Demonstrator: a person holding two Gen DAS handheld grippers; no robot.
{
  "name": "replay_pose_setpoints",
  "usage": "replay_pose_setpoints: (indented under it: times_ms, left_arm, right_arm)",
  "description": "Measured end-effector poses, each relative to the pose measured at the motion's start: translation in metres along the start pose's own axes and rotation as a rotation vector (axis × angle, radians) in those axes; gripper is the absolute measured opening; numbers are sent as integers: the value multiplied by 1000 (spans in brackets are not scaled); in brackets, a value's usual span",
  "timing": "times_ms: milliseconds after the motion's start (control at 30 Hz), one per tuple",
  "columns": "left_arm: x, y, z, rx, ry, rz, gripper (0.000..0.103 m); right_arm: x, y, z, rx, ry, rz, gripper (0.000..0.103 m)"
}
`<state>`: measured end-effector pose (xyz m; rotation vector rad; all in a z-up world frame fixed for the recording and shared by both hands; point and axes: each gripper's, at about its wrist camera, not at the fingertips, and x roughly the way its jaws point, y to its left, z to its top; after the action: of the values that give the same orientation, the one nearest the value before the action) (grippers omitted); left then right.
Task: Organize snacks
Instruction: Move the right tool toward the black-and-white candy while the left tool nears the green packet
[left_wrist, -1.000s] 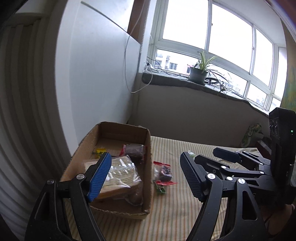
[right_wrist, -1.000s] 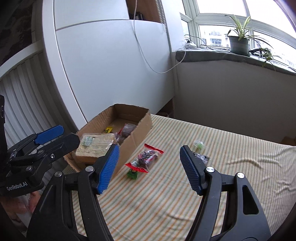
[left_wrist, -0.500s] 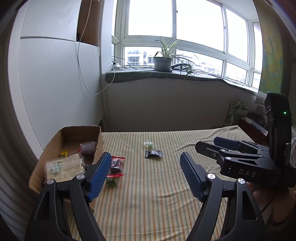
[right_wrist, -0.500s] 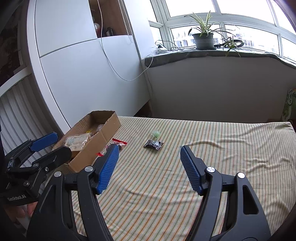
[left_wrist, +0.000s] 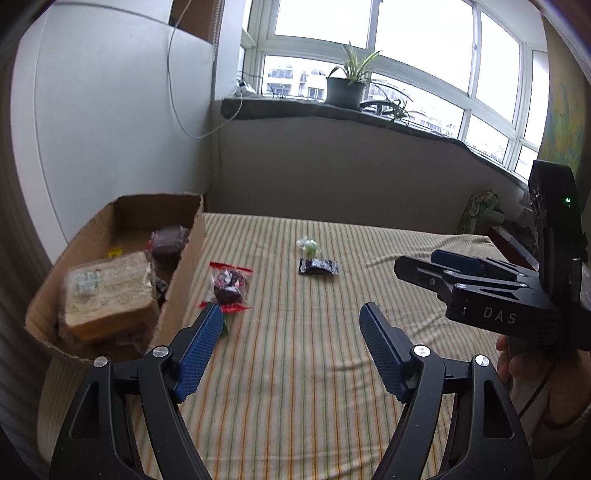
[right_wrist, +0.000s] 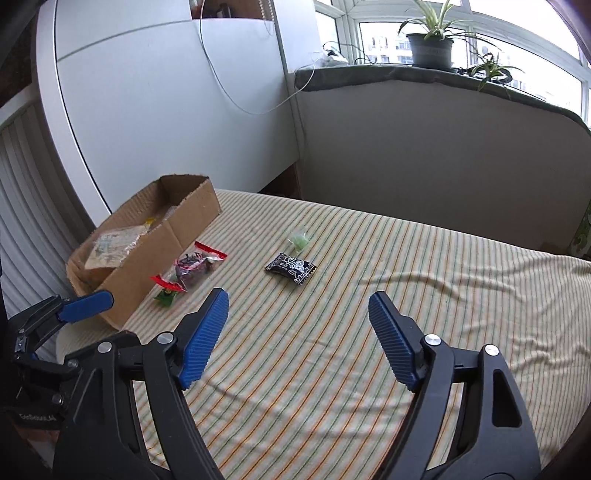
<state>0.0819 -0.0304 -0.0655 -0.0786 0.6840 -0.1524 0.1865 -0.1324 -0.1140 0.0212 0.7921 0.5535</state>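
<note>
A: Two grippers are held over the striped bed (right_wrist: 369, 295), and nothing is carried by either. The left gripper (left_wrist: 291, 350) is seen with its jaws spread wide and empty.

B: The right gripper (right_wrist: 299, 339) is kept empty too; its jaws have just been opening, with only bedcover showing between them. A wider gap is probably wanted for the next packet.

A: Ahead and to the left of the left gripper, the cardboard box (left_wrist: 184, 273) is found, already loaded with a large wrapped loaf (left_wrist: 107, 291) and darker packets. It seems to be used as the collecting place.

B: Just beyond the left fingertip of the left gripper, the red-edged packet (left_wrist: 229, 284) is lying close beside the box wall, still outside it. A small green sweet (right_wrist: 166, 295) is seen next to it.

A: Further ahead of the right gripper, the black packet (right_wrist: 291, 267) is lying flat, with a pale green candy (right_wrist: 299, 240) just behind it.

B: Four loose snacks are judged still to be boxed, then.
</note>
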Motion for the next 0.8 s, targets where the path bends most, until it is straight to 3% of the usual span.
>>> replay_pose_setpoints:
  times_ms: [167,267,367,800]
  left_arm:
    - [47,14,-19,-135,163,-19,77]
    - [67,25,-23,-180,215,55,77]
    - [75,41,-22,-251,218,122,77]
    - [93,42,-13,-350,180,214,84]
  right_arm:
    - [63,0,11,-137,138,27,81]
    - [90,2,16,-206,180,47,81]
    - [106,1,23,-233,195,59,81]
    - [121,11,23,-307,224,108,74]
